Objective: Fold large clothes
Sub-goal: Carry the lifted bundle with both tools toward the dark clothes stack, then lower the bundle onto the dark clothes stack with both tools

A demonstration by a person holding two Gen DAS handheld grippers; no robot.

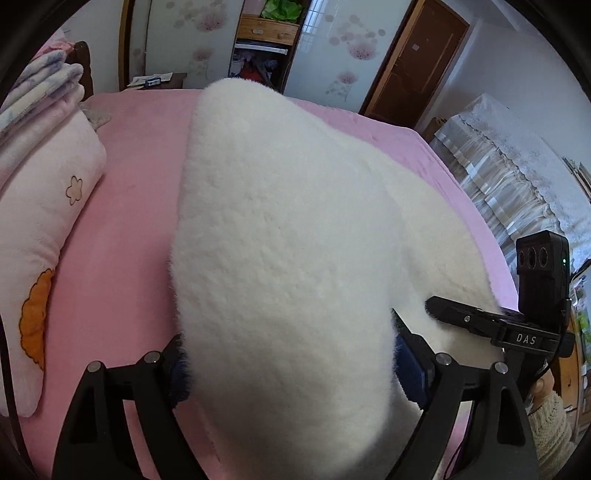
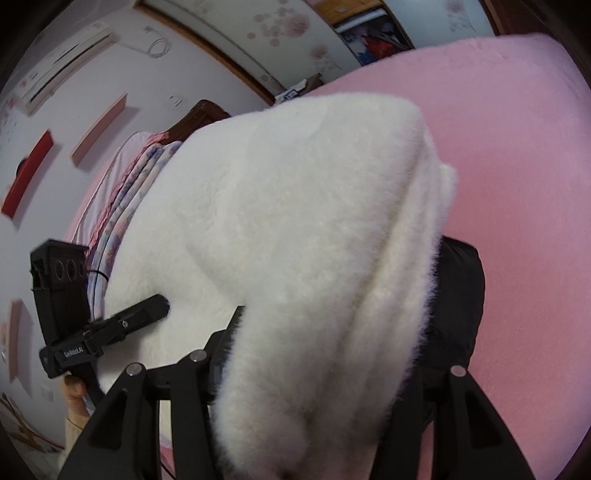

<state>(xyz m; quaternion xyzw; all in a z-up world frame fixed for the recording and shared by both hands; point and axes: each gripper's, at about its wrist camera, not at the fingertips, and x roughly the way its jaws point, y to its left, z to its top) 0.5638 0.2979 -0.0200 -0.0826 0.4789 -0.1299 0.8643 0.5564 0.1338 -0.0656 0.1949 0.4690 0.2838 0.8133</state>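
- Fluffy white fleece garment (image 1: pixel 280 229) lies bunched in a thick fold on the pink bed sheet (image 1: pixel 133 155), stretching from the near edge toward the far side of the bed.
- Left tool (image 1: pixel 291 362): jaws stand wide apart, the near end of the white garment sits between them; blue pads (image 1: pixel 410 365) show at both sides of the fleece, cannot tell if they press on it.
- Right tool (image 2: pixel 325 354): jaws apart, a thick roll of the same garment fills the gap and hides the fingertips; grip cannot be told.
- Each wrist view shows the other tool's black finger resting against the fleece, with a black camera box (image 1: pixel 541 273) above it.
- Black padded cloth (image 2: pixel 460 295) lies under the garment's right edge in the right wrist view.
- Pale pink pillow with flower embroidery (image 1: pixel 48 229) and folded floral quilts (image 1: pixel 40 88) sit at the left of the bed.
- Brown wooden door (image 1: pixel 417 62) and open wardrobe shelf (image 1: pixel 266 29) stand behind.
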